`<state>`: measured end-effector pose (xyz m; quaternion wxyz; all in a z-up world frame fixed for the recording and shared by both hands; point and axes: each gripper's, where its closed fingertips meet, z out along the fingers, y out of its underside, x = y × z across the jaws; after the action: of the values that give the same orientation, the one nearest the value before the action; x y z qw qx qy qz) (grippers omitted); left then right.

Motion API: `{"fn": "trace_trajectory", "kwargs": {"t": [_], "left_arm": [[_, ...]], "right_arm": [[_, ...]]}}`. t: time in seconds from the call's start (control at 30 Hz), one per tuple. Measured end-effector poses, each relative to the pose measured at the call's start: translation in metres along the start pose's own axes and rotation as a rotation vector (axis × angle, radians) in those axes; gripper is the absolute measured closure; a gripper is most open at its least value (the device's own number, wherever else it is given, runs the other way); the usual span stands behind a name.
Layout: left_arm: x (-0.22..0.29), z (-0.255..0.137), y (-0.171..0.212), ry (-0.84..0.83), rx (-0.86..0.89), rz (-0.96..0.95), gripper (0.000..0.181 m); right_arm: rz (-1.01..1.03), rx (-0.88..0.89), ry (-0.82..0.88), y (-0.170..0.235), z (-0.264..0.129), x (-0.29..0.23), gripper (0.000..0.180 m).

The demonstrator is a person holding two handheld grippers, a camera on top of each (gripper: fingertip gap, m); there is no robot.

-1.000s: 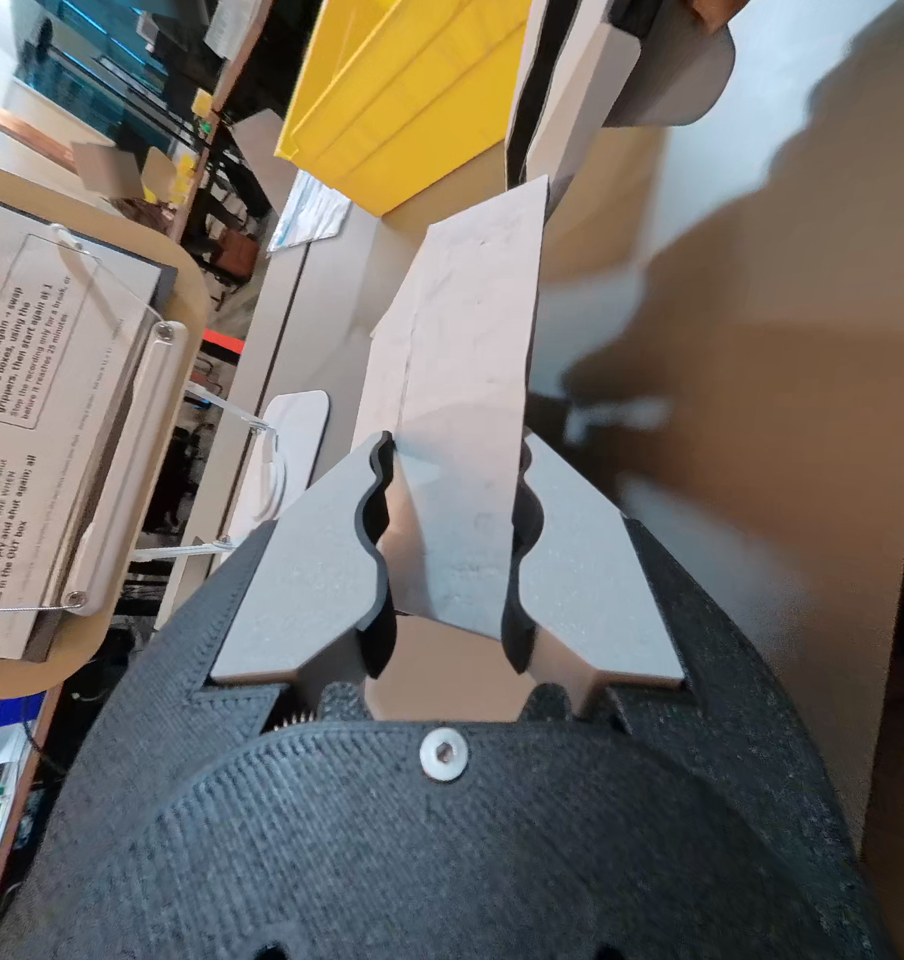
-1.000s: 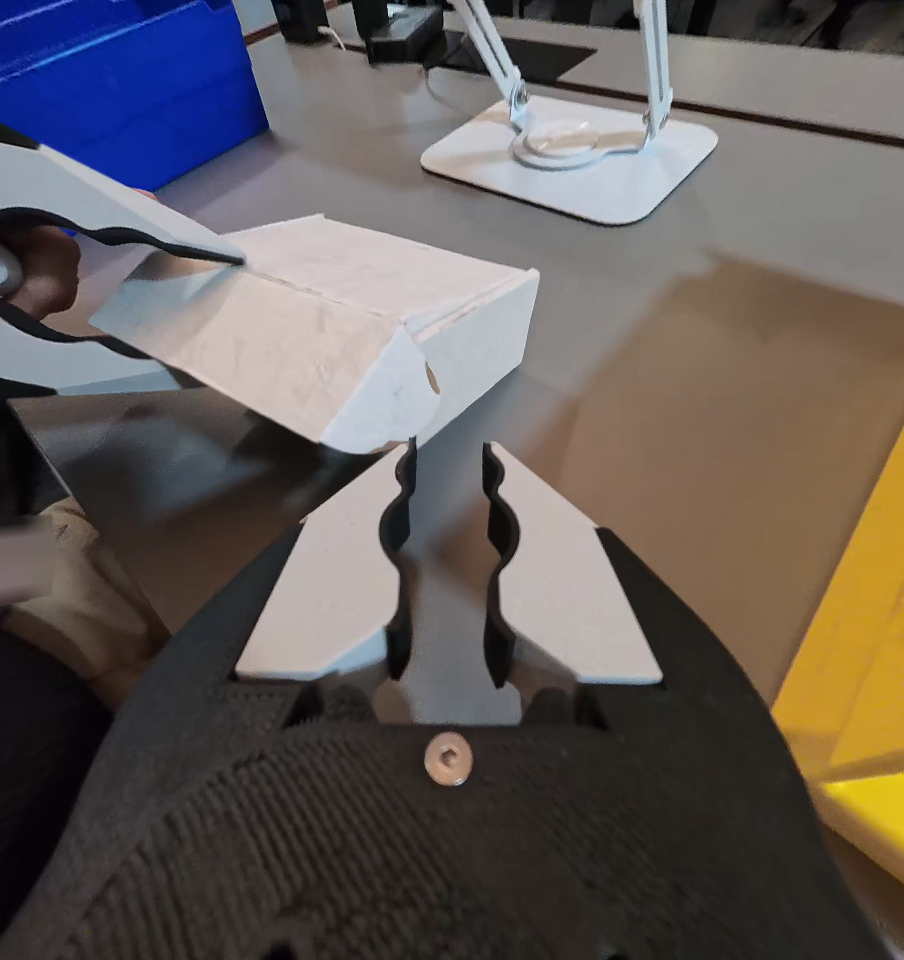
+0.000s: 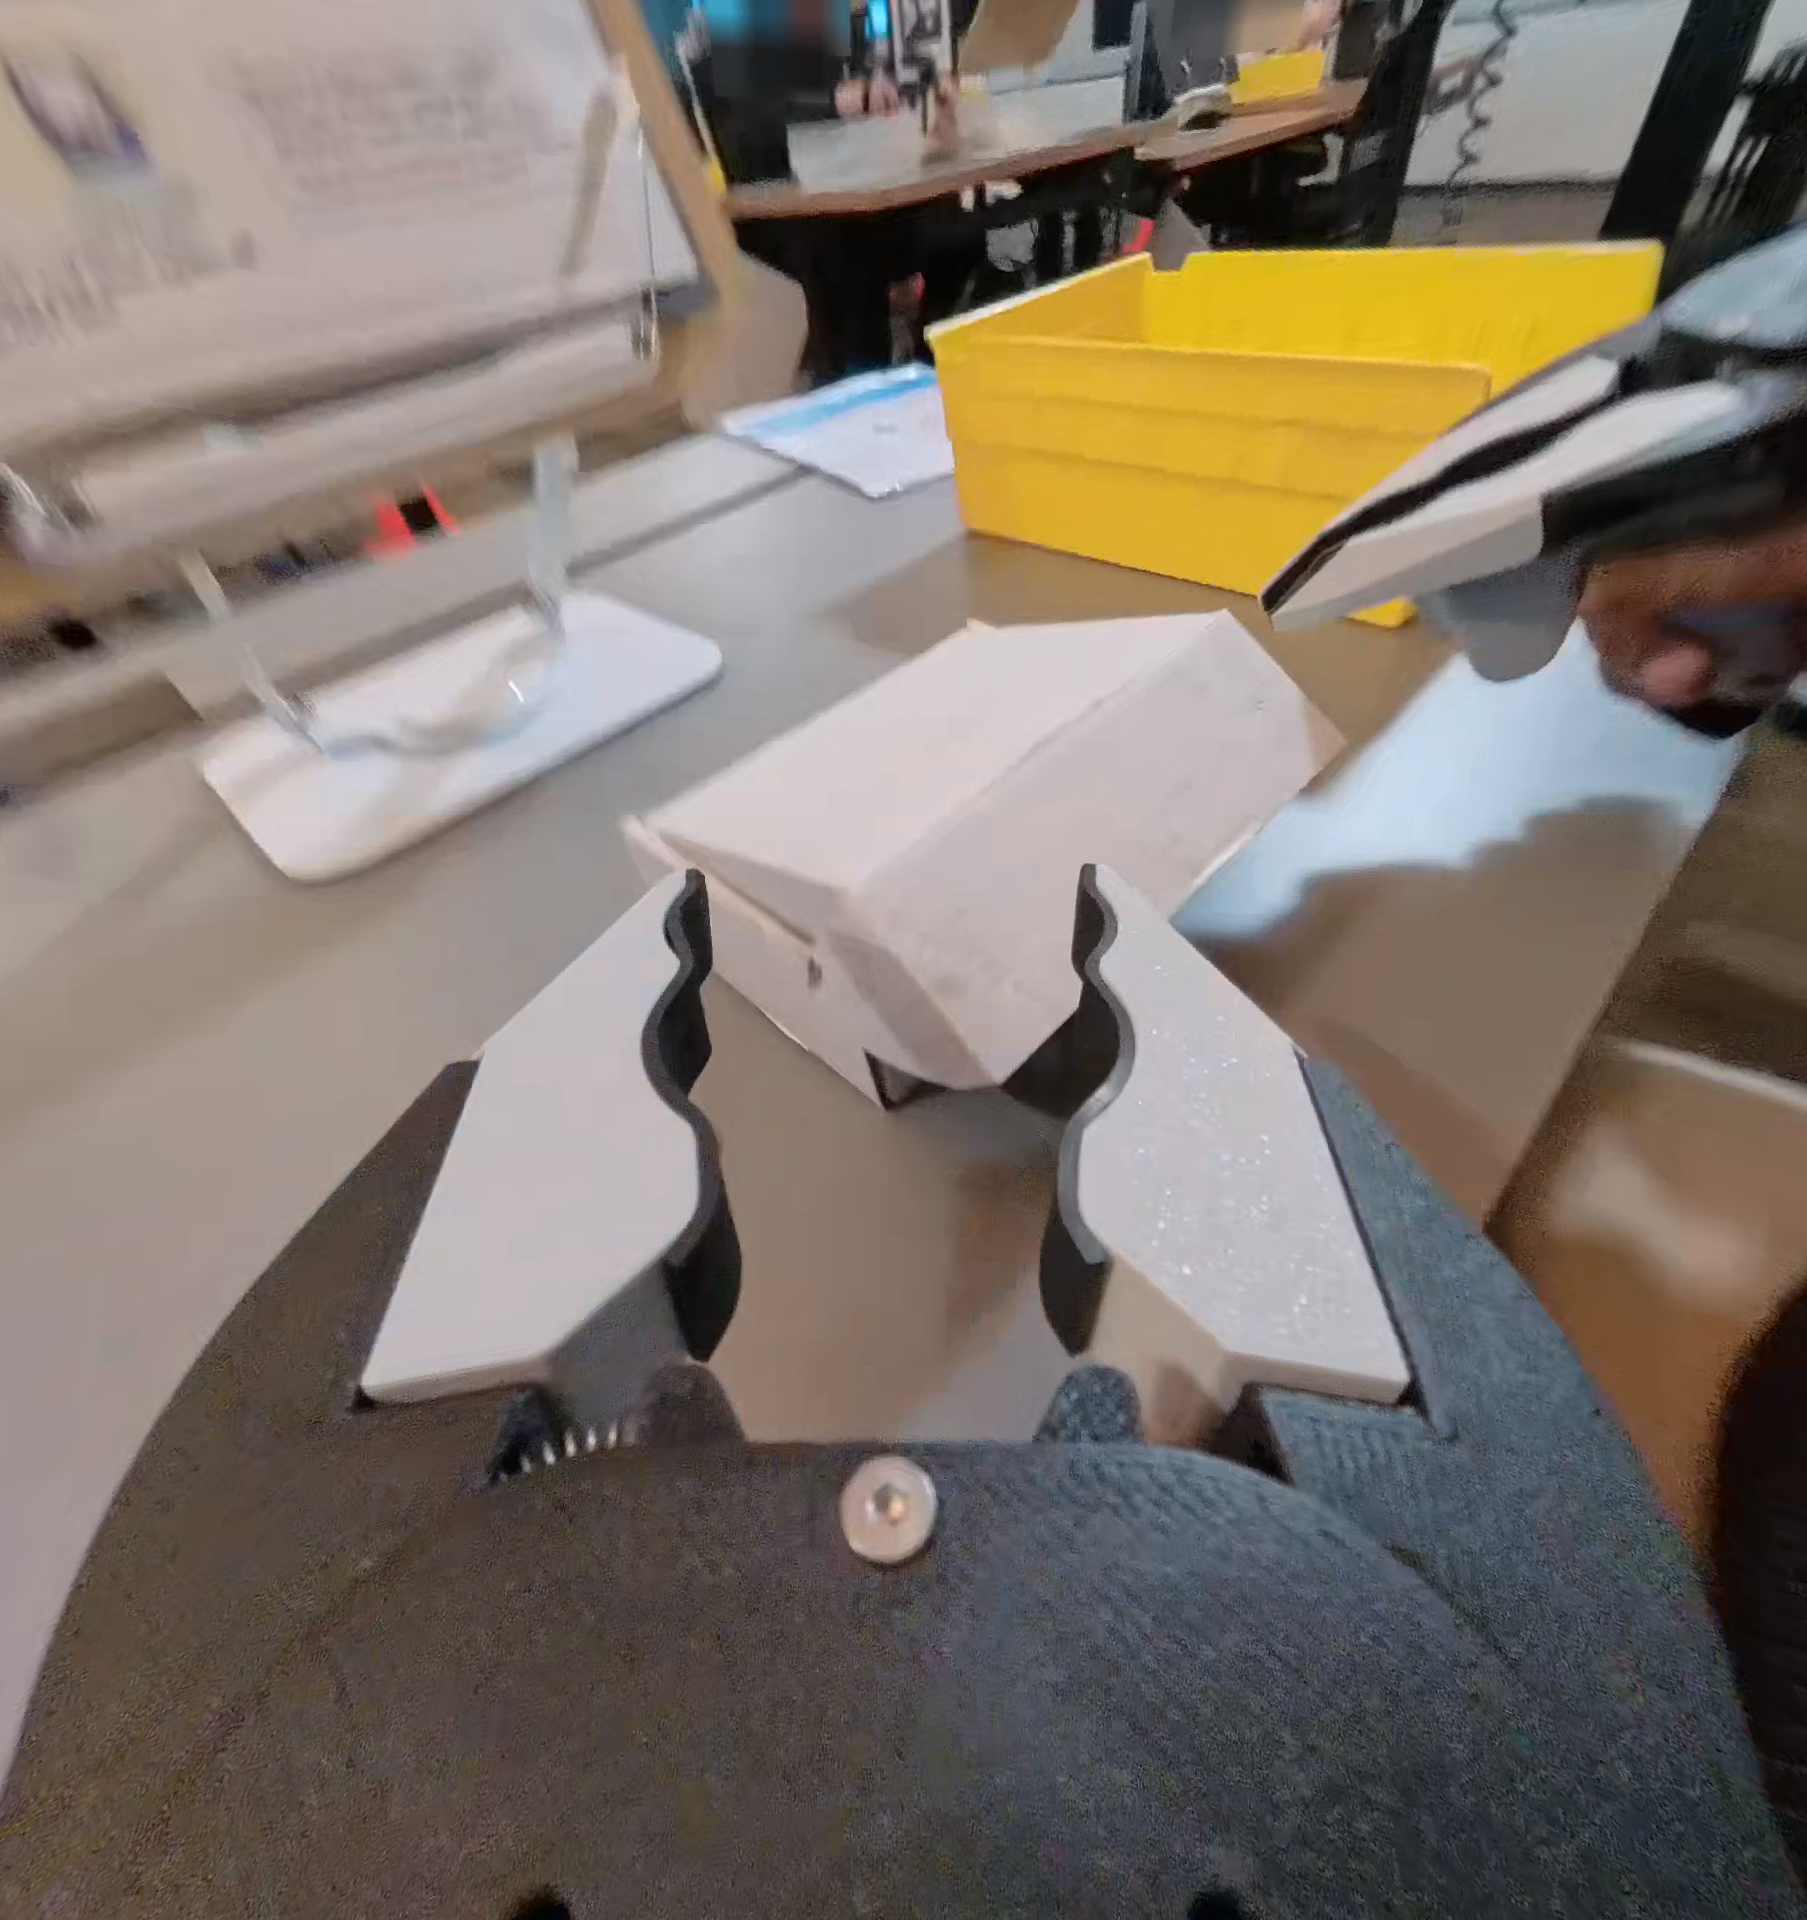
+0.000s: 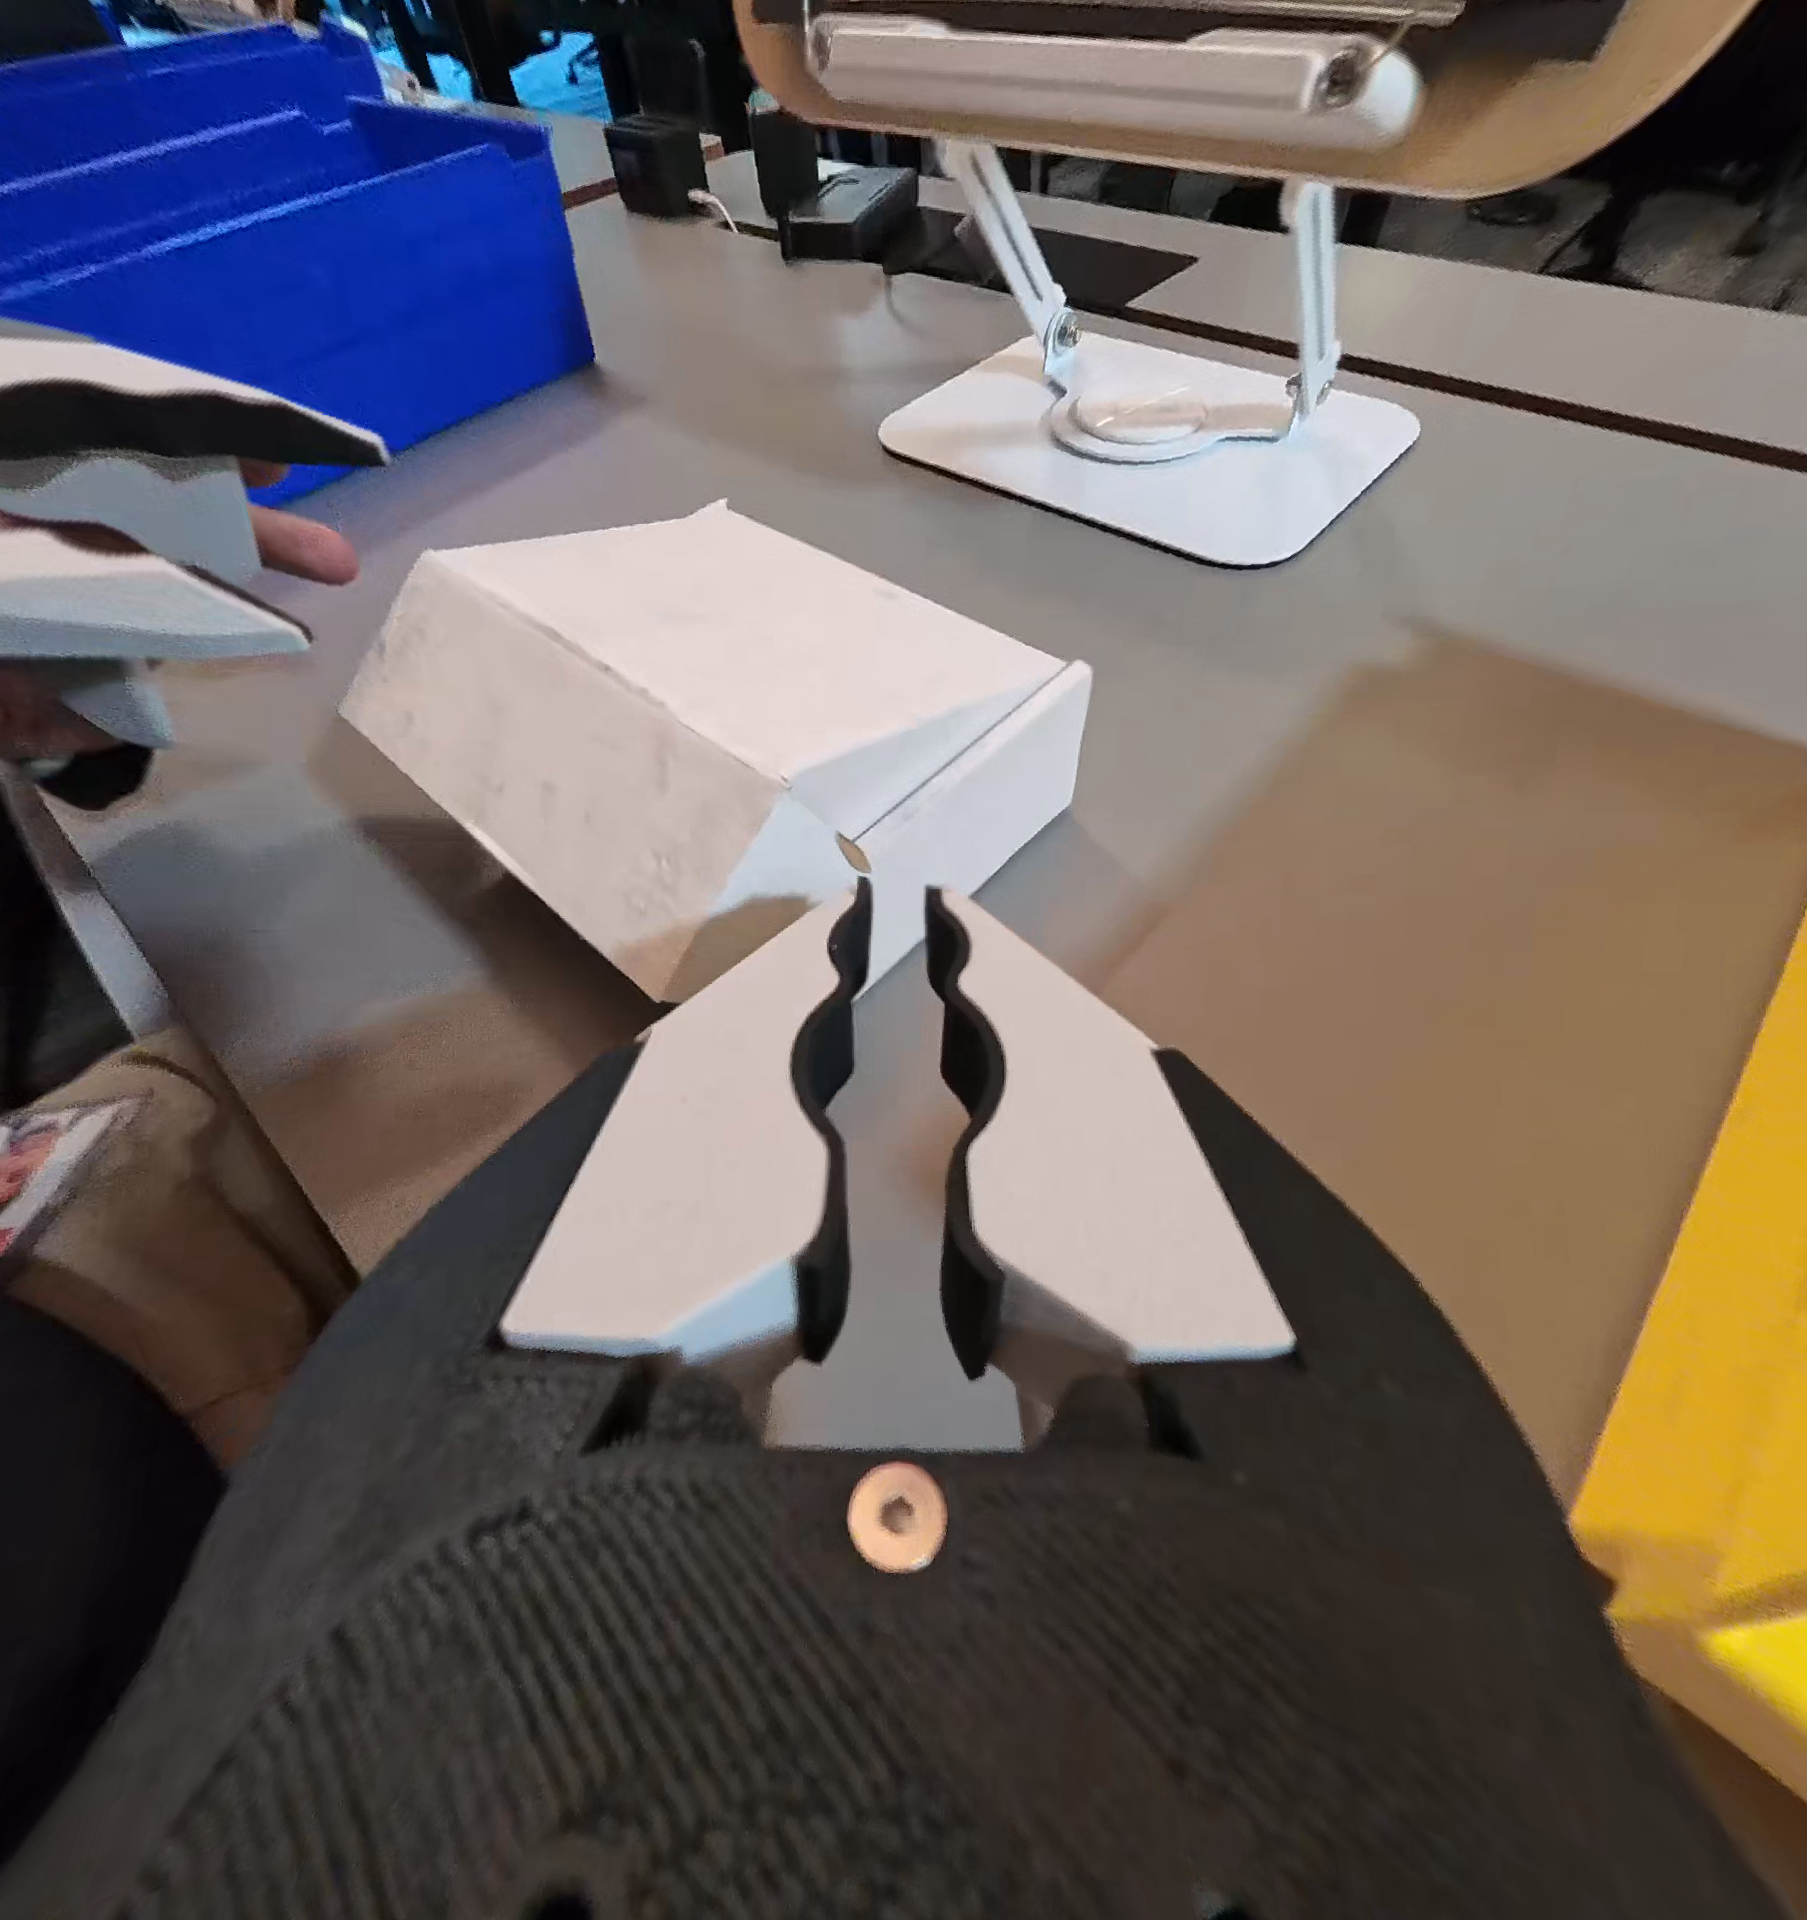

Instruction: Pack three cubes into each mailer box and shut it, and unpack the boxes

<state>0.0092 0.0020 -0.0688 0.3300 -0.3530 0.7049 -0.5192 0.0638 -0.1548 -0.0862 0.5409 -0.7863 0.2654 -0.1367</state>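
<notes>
Two grippers are near one box, and neither one holds anything. In the left wrist view, the left gripper (image 3: 888, 914) fills the bottom of the frame with its jaws spread wide, and nothing sits between them. In the right wrist view, the right gripper (image 4: 894, 904) sits at the bottom middle with its jaws almost together, only a thin gap left, and nothing is in that gap.

Just past both sets of tips, in the middle of each frame, lies the white cardboard mailer box (image 4: 712, 717) on the grey table top (image 4: 1501, 603). Its lid is down, but the front flap sticks out on a slant and is not tucked in.

I think the step is shutting the box. Next, one gripper should hold the box steady while the other pushes the flap in.

A yellow plastic bin (image 3: 1221, 436) sits upper right in the left view. A blue plastic bin (image 4: 286, 260) sits upper left in the right view. A white metal stand (image 4: 1148, 447) is behind the box.
</notes>
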Motion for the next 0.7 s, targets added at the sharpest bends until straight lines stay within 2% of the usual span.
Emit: {"fn": "trace_trajectory", "kwargs": {"t": [0.1, 0.17, 0.33, 0.53, 0.7], "left_arm": [[0.02, 0.005, 0.016, 0.215, -0.084, -0.246, 0.107], [0.026, 0.008, 0.016, 0.238, -0.09, -0.304, 0.096], [0.026, 0.008, 0.017, 0.188, -0.109, -0.222, 0.092], [0.023, 0.007, 0.014, 0.18, -0.099, -0.214, 0.094], [0.02, 0.011, 0.022, 0.107, -0.137, -0.054, 0.096]], "right_arm": [[-0.052, -0.06, 0.021, 0.011, 0.012, -0.007, 0.18], [-0.085, -0.089, -0.001, 0.016, 0.018, -0.018, 0.18], [-0.133, -0.092, -0.014, 0.016, 0.018, -0.027, 0.18], [0.091, -0.026, -0.204, 0.005, 0.008, -0.04, 0.18], [0.229, -0.02, -0.32, 0.004, 0.005, -0.047, 0.18]]}}
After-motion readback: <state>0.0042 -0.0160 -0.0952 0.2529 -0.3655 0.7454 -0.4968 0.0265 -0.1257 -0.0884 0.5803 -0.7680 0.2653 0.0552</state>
